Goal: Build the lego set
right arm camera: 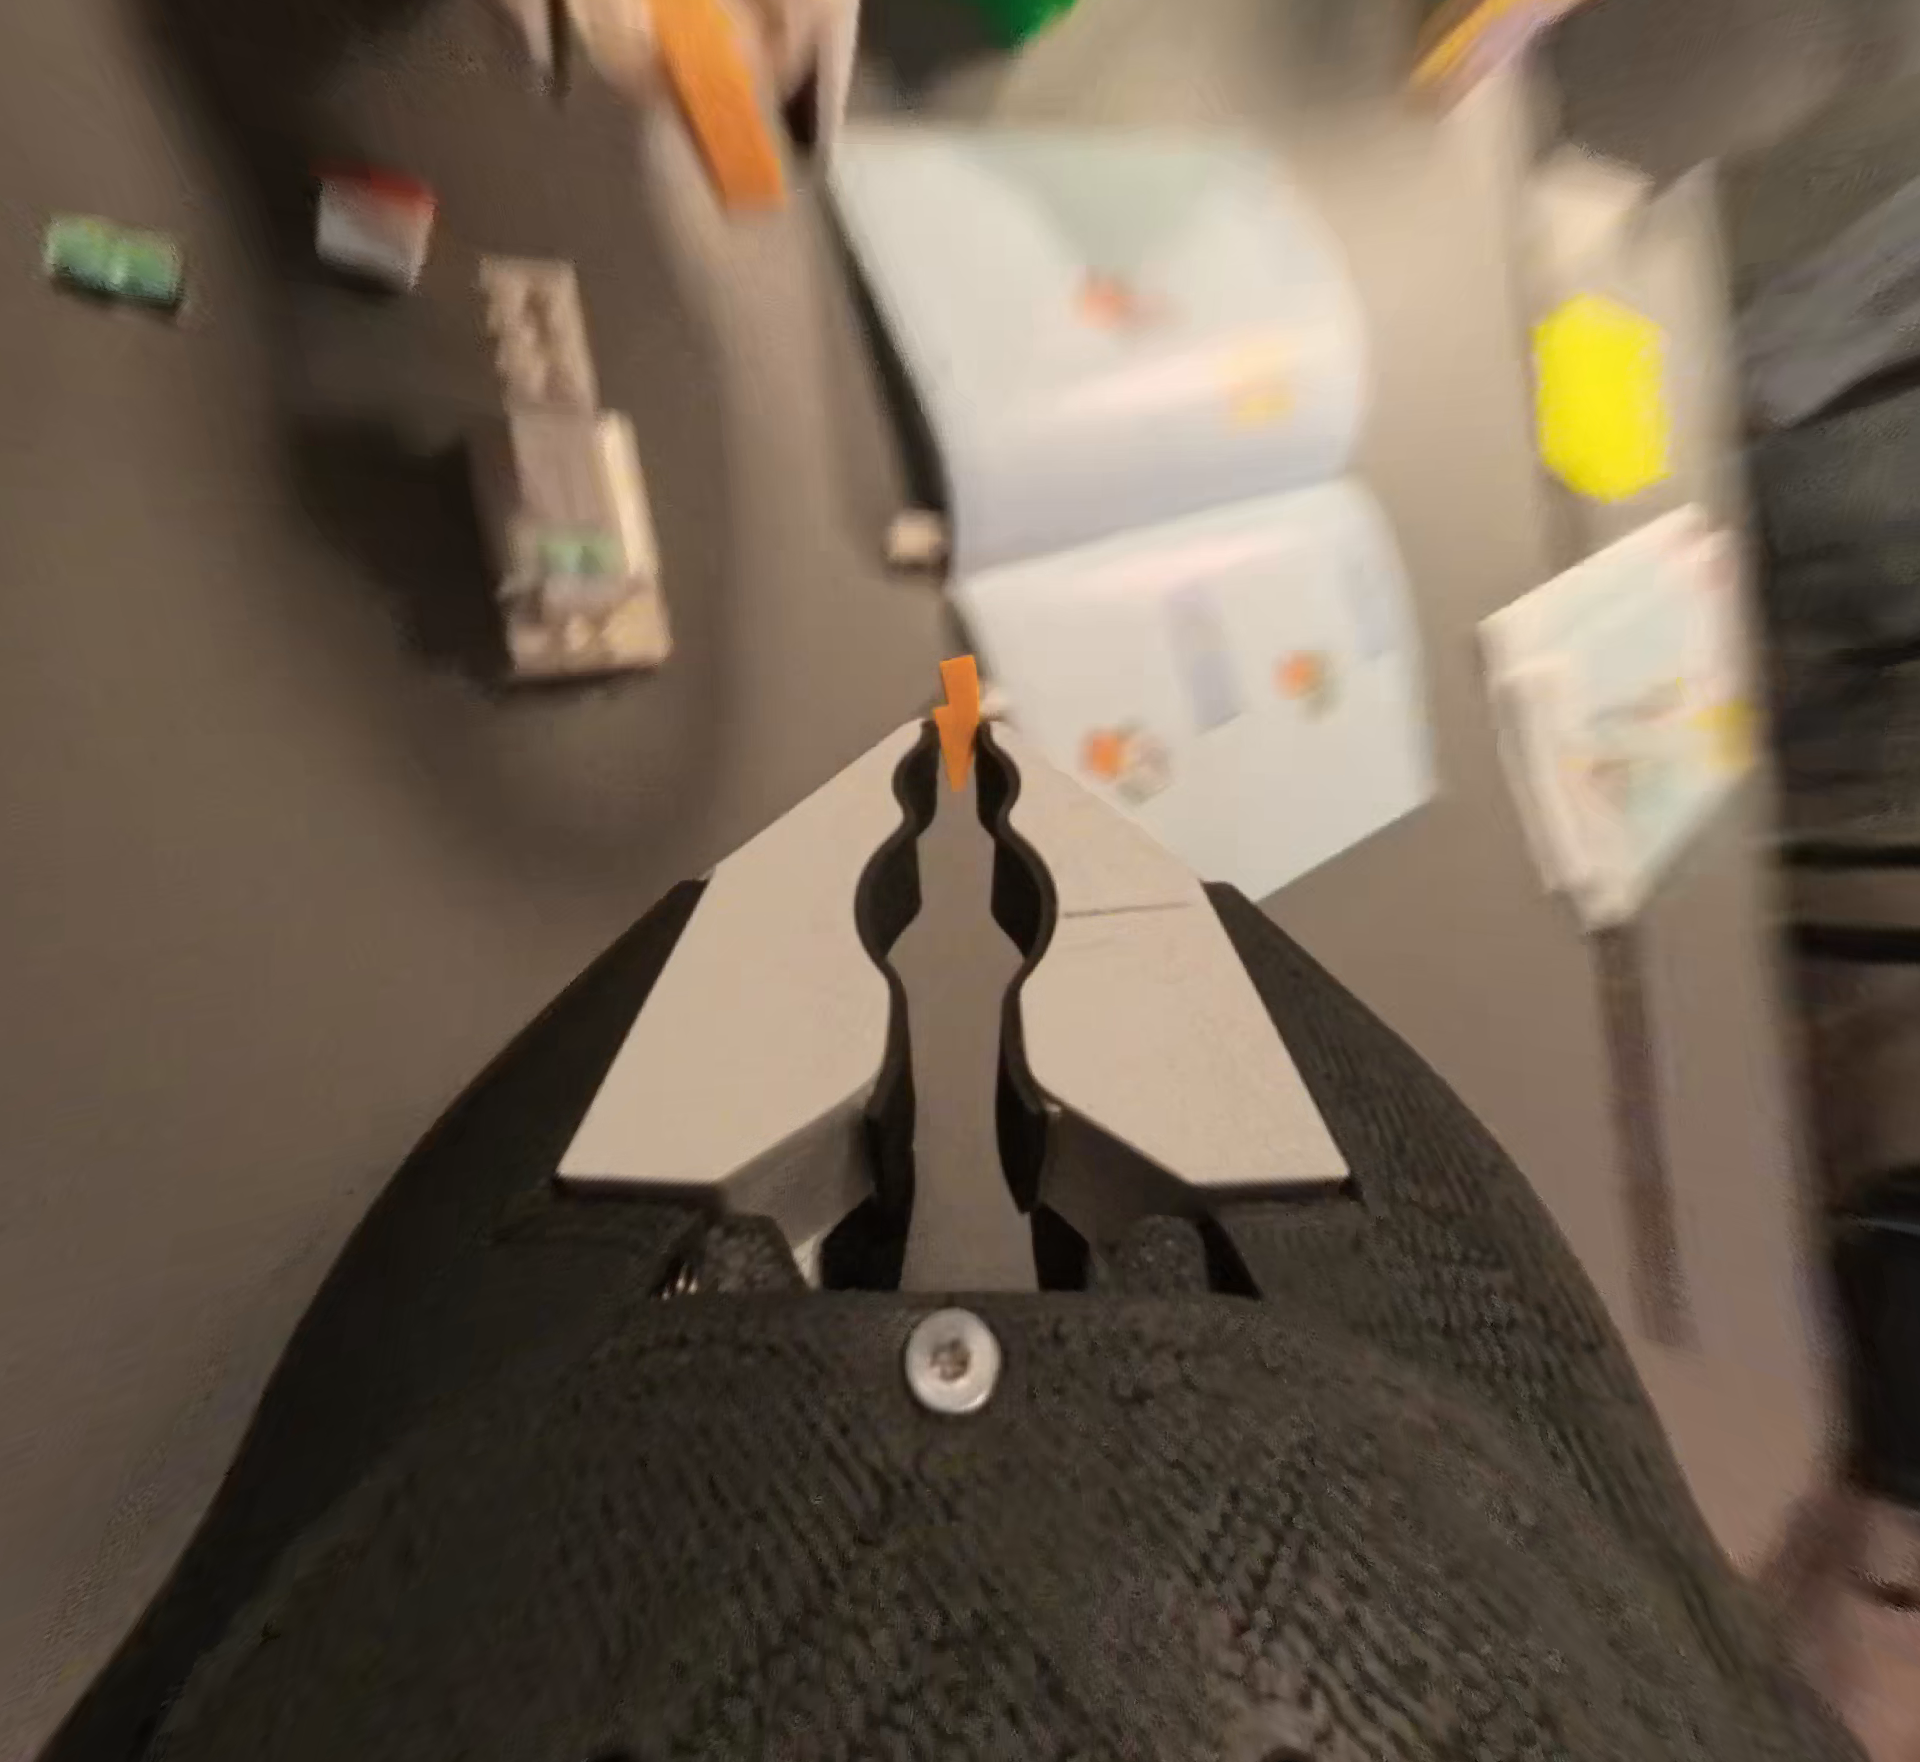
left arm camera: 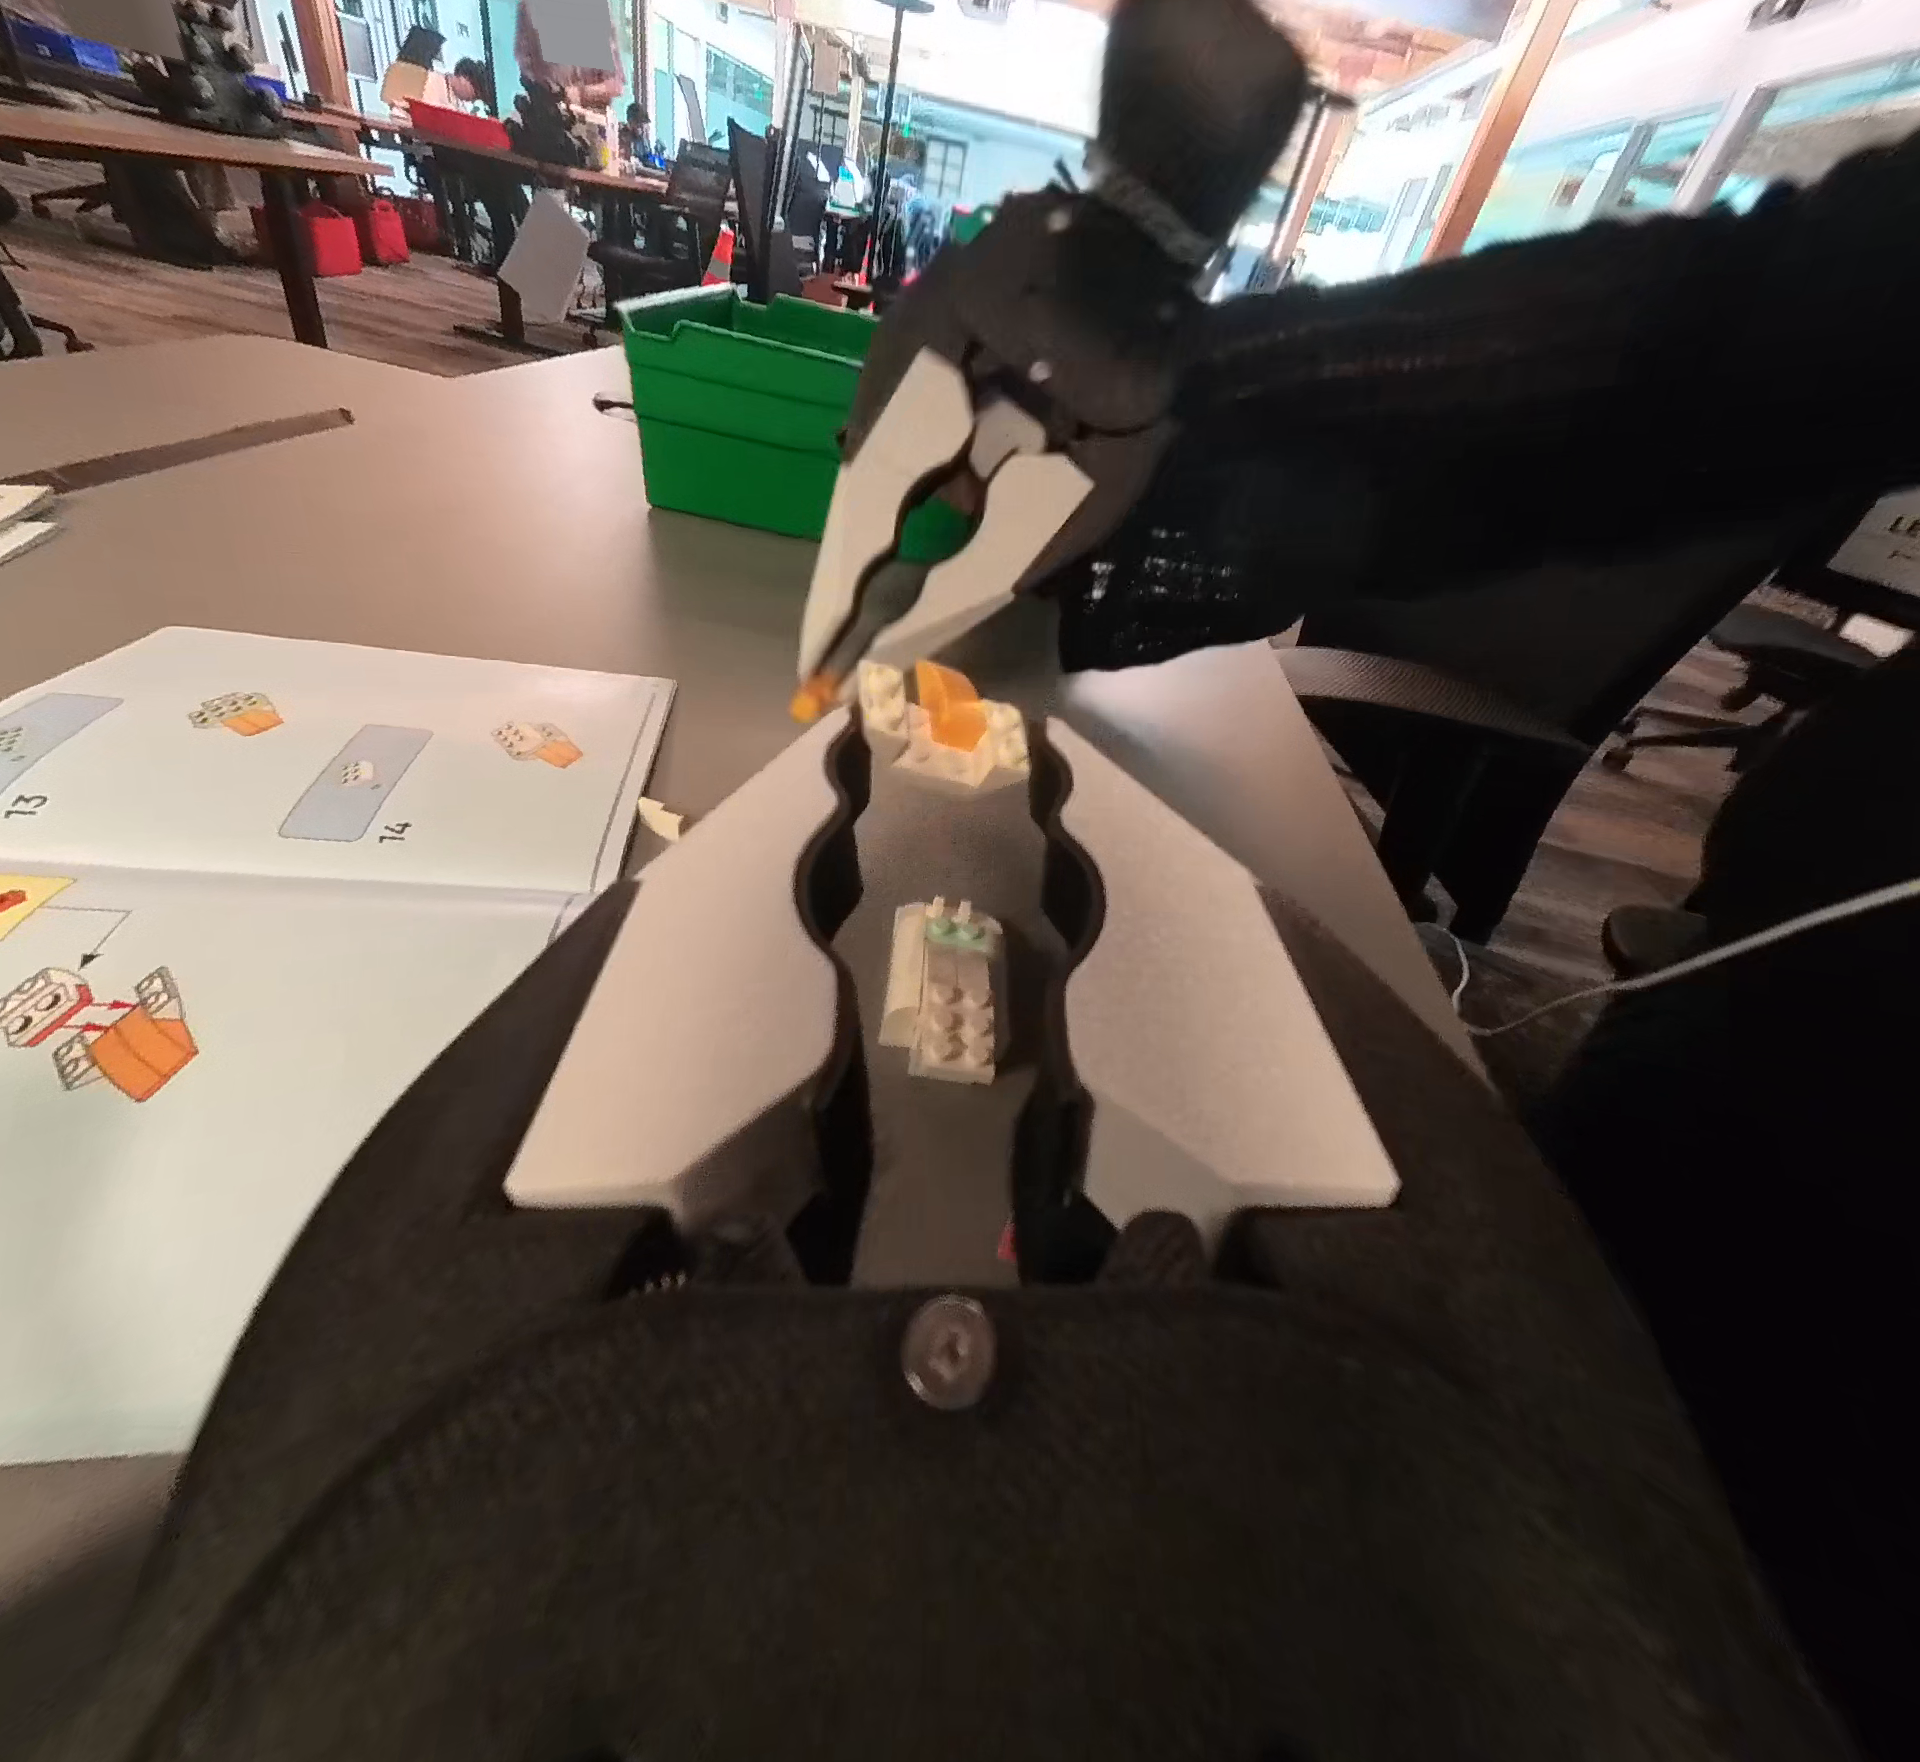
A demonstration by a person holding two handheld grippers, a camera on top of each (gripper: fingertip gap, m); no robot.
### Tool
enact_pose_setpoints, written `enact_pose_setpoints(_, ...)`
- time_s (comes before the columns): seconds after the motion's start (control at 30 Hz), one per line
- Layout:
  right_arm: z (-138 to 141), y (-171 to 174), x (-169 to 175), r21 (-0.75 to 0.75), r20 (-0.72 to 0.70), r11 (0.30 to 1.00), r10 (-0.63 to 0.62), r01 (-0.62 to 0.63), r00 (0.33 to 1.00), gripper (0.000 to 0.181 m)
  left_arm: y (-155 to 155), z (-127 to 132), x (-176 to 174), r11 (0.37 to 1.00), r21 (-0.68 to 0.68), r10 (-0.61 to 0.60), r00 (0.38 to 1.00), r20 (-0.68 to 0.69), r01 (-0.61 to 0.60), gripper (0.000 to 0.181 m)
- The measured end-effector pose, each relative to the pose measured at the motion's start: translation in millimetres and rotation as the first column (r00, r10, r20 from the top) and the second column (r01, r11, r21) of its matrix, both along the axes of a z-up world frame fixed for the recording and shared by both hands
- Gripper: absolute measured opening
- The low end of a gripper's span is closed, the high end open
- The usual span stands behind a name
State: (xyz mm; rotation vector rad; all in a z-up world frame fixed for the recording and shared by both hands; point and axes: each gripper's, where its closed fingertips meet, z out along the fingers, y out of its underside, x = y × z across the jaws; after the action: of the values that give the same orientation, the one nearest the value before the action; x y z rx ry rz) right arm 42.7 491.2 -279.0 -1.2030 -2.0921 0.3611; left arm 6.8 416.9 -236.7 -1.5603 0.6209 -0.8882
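The left tool grips a white-and-orange build at its tips, above the desk. The right tool pinches a small orange piece just beside that build (its view is blurred). A white sub-assembly lies on the desk near the open booklet; a green bin stands behind.
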Motion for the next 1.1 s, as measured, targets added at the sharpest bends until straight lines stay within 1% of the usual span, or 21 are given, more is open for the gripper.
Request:
enact_pose_setpoints(0.03,21.1,-3.2,-11.2,0.102,-0.085,0.995,0.026,-0.017,0.996,0.005,-0.5,3.4,-0.2,1.0,-0.003,0.0,1.0,0.029,0.0,0.03)
enact_pose_setpoints(0.07,41.5,-8.4,-20.3,0.217,-0.154,0.976,0.068,-0.034,0.986,0.005,-1.3,7.1,-0.2,1.0,-0.01,-0.005,0.998,0.067,0.005,0.03)
enact_pose_setpoints(0.1,59.1,-14.5,-27.2,0.335,-0.195,0.941,0.119,-0.047,0.974,0.005,-2.2,10.6,0.0,1.0,-0.024,-0.014,0.994,0.11,0.017,0.03)
enact_pose_setpoints(0.17,80.9,-29.7,-35.5,0.531,-0.193,0.842,0.225,-0.091,0.955,0.005,-3.5,16.5,-0.5,0.998,-0.054,-0.032,0.98,0.198,0.044,0.03)
enact_pose_setpoints(0.23,88.7,-43.3,-40.3,0.654,-0.14,0.743,0.303,-0.141,0.943,0.005,-4.8,20.4,-1.1,0.994,-0.076,-0.055,0.962,0.268,0.078,0.029)
enact_pose_setpoints(0.3,88.9,-53.4,-42.9,0.728,-0.073,0.657,0.359,-0.196,0.931,0.005,-5.9,24.8,-2.7,0.992,-0.079,-0.071,0.945,0.318,0.101,0.029)
enact_pose_setpoints(0.37,86.6,-55.2,-43.5,0.767,-0.017,0.6,0.371,-0.226,0.928,0.006,-7.0,28.4,-4.7,0.991,-0.075,-0.081,0.933,0.35,0.114,0.029)
enact_pose_setpoints(0.4,84.5,-52.7,-42.4,0.777,0.006,0.584,0.364,-0.233,0.931,0.006,-6.5,28.7,-6.0,0.991,-0.074,-0.076,0.933,0.351,0.108,0.029)
enact_pose_setpoints(0.43,81.2,-48.0,-40.1,0.78,0.021,0.58,0.349,-0.234,0.937,0.005,-5.5,28.0,-7.3,0.992,-0.075,-0.068,0.937,0.343,0.099,0.029)
enact_pose_setpoints(0.5,66.8,-33.0,-30.1,0.764,0.048,0.604,0.297,-0.227,0.954,0.005,-1.7,23.2,-9.3,0.994,-0.086,-0.036,0.952,0.303,0.065,0.029)
enact_pose_setpoints(0.53,55.0,-25.0,-23.0,0.747,0.062,0.626,0.268,-0.223,0.961,0.005,0.3,20.3,-10.4,0.995,-0.09,-0.019,0.96,0.278,0.046,0.029)
enact_pose_setpoints(0.6,22.5,-12.0,-4.7,0.704,0.116,0.671,0.212,-0.231,0.97,0.005,1.8,17.7,-10.8,0.996,-0.09,-0.006,0.968,0.25,0.029,0.029)
enact_pose_setpoints(0.63,6.2,-7.4,4.7,0.69,0.151,0.682,0.192,-0.242,0.97,0.006,1.8,17.1,-10.5,0.996,-0.089,-0.005,0.97,0.243,0.028,0.029)
enact_pose_setpoints(0.7,-18.7,-0.2,21.6,0.685,0.219,0.676,0.164,-0.271,0.962,0.006,1.8,15.2,-8.9,0.995,-0.091,-0.008,0.973,0.23,0.029,0.029)
enact_pose_setpoints(0.77,-31.7,5.7,33.2,0.698,0.266,0.653,0.143,-0.293,0.953,0.005,1.3,13.8,-6.9,0.995,-0.092,-0.013,0.976,0.219,0.034,0.029)
enact_pose_setpoints(0.83,-38.2,11.5,41.2,0.722,0.304,0.615,0.129,-0.317,0.944,0.005,0.8,12.4,-5.1,0.995,-0.091,-0.017,0.978,0.207,0.037,0.03)
enact_pose_setpoints(1.0,-44.4,16.6,49.7,0.801,0.415,0.4,0.163,-0.445,0.895,0.006,-0.1,10.1,-2.3,0.995,-0.091,-0.025,0.982,0.188,0.043,0.03)
enact_pose_setpoints(1.03,-45.2,16.8,51.1,0.808,0.432,0.363,0.169,-0.464,0.886,0.006,-0.2,10.0,-2.2,0.995,-0.091,-0.027,0.982,0.188,0.044,0.029)
enact_pose_setpoints(1.1,-48.4,17.9,56.6,0.804,0.475,0.313,0.174,-0.505,0.863,0.007,-0.1,10.2,-2.5,0.995,-0.091,-0.026,0.982,0.189,0.044,0.03)
